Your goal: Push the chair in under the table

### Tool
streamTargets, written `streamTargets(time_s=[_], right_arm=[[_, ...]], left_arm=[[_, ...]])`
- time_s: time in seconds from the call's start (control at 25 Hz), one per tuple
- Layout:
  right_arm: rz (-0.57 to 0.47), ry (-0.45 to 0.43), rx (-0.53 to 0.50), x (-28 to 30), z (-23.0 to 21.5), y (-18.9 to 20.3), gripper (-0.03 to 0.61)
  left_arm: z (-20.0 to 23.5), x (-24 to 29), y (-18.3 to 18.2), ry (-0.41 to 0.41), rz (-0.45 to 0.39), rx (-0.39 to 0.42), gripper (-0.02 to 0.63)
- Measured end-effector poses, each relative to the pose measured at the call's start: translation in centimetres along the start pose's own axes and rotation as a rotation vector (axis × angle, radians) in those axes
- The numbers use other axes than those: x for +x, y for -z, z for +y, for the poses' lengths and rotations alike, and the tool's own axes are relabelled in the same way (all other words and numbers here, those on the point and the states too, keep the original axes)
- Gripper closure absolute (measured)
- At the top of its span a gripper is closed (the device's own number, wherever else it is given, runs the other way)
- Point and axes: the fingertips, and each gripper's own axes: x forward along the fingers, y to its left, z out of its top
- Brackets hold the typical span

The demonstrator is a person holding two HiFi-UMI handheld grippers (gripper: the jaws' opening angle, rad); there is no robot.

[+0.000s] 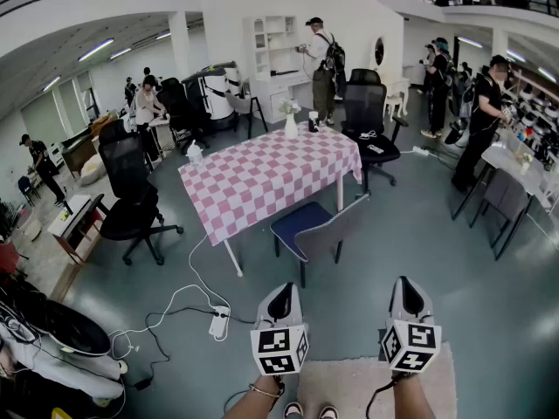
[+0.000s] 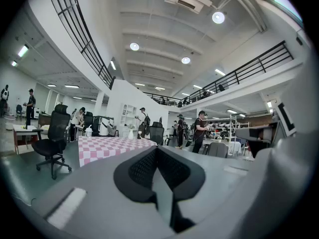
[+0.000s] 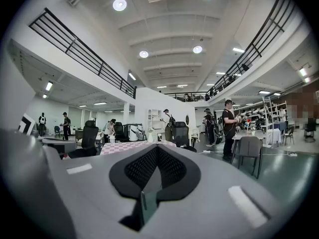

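Chair [image 1: 316,225] noted at the near side of the checked-cloth worktop [image 1: 262,182]. It is pulled out and angled, blue seat just beside the hanging cloth, grey backrest towards the person. It is well apart from both grippers.

Left gripper [image 1: 281,304] and right gripper [image 1: 409,297] are held level, fingers pressed together, nothing between them.

Chair is judged rigid and fairly light on thin legs, and is expected to slide on the smooth floor. Backrest top edge is judged best pushed with both closed tips, spaced apart, so swivelling or tipping is avoided.
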Motion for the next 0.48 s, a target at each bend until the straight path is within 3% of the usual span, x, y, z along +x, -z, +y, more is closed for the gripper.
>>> streamTargets(time_s=[0.48], right_arm=[[-0.021, -0.018, 0.051, -1.1, 0.3, 0.3, 0.569]], left_arm=[[-0.1, -0.6, 0.4, 0.002, 0.012, 0.014, 0.614]])
